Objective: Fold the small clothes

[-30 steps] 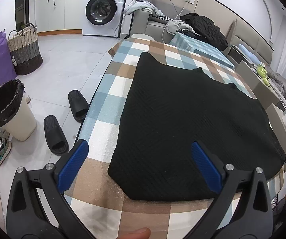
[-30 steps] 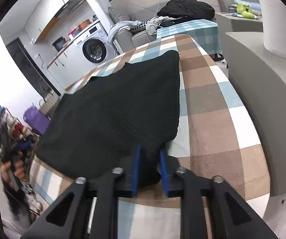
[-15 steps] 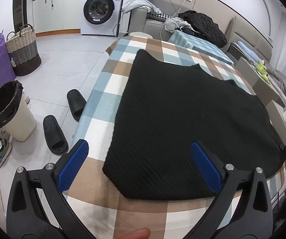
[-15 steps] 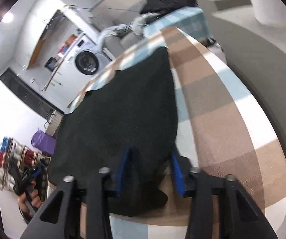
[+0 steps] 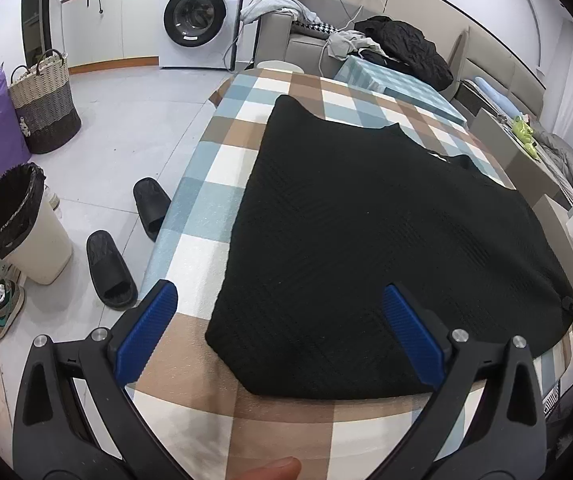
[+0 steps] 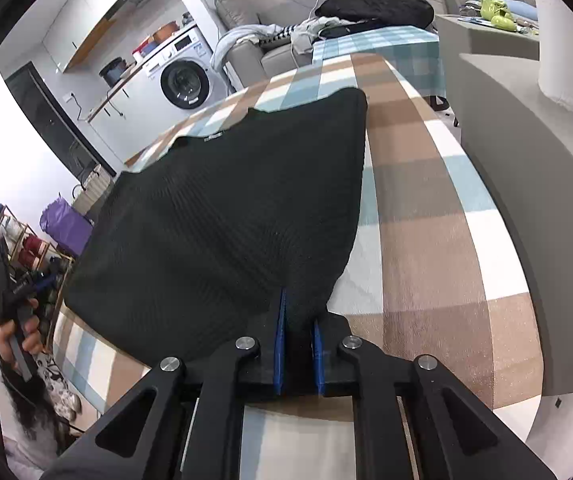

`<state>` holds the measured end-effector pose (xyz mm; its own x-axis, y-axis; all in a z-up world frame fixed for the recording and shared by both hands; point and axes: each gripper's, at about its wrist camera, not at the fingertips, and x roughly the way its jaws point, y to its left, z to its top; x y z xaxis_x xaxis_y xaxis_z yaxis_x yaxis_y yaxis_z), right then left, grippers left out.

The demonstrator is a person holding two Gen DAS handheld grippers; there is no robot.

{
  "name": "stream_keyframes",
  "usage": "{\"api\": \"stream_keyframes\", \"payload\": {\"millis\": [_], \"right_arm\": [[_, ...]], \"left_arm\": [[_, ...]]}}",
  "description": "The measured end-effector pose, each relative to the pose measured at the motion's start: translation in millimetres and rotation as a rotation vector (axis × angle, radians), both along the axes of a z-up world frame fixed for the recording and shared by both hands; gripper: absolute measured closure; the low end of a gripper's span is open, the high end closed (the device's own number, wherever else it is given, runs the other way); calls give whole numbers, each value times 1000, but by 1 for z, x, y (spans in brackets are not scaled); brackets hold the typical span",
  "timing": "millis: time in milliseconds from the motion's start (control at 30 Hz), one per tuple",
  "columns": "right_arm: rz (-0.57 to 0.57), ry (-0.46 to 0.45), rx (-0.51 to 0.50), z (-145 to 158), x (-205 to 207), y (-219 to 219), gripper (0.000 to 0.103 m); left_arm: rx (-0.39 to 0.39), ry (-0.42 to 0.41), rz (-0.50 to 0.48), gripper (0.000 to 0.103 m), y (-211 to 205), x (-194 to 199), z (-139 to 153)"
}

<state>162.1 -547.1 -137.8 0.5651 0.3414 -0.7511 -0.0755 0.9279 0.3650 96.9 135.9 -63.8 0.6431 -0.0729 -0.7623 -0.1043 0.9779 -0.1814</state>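
Note:
A black knit garment lies spread flat on the table's checked cloth. My left gripper hangs open and wide above the garment's near left corner, nothing between its blue pads. In the right wrist view the same garment fans out from my right gripper, which is shut on the near right corner; black fabric fills the narrow gap between the pads. The left gripper also shows there, in a hand off the table's left edge.
Two black slippers, a lined bin and a woven basket stand on the floor left of the table. A grey counter with a white roll runs along the right. A sofa with piled clothes lies beyond.
The right gripper's jaws have drawn closer together on the garment's corner after a brief swing of its view. The left gripper has stayed where it was, still open.

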Motion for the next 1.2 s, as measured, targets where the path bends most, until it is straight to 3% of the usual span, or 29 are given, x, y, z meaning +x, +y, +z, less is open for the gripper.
{"api": "stream_keyframes", "payload": {"millis": [167, 333, 433, 500, 633, 700, 833, 933, 1000, 1100, 1200], "right_arm": [[-74, -10, 109, -1, 1, -11, 63], [-98, -4, 149, -5, 4, -6, 63], [-105, -10, 135, -8, 4, 3, 69], [-73, -31, 118, -5, 3, 8, 90], [-48, 21, -33, -7, 2, 10, 95], [-69, 34, -45, -12, 3, 10, 94], [-113, 18, -41, -11, 4, 8, 80], [-128, -3, 24, -7, 3, 1, 73], [-146, -16, 52, -4, 1, -3, 63], [-145, -27, 75, -1, 0, -4, 61], [-148, -19, 64, -1, 1, -3, 61]], "left_arm": [[-27, 15, 14, 1, 9, 1, -3], [-46, 41, 30, 1, 13, 4, -11], [-47, 48, 29, 1, 12, 6, -14], [-43, 48, 25, 1, 11, 6, -14], [-28, 48, 31, 1, 9, 6, -14], [-16, 54, 35, 1, 8, 6, -15], [-3, 65, 30, 1, 6, 8, -18], [-11, 67, 27, 1, 8, 8, -19], [-11, 72, 26, 1, 8, 8, -20], [-7, 92, 28, 2, 9, 10, -25], [-12, 131, 21, 17, 9, 15, -34]]}}
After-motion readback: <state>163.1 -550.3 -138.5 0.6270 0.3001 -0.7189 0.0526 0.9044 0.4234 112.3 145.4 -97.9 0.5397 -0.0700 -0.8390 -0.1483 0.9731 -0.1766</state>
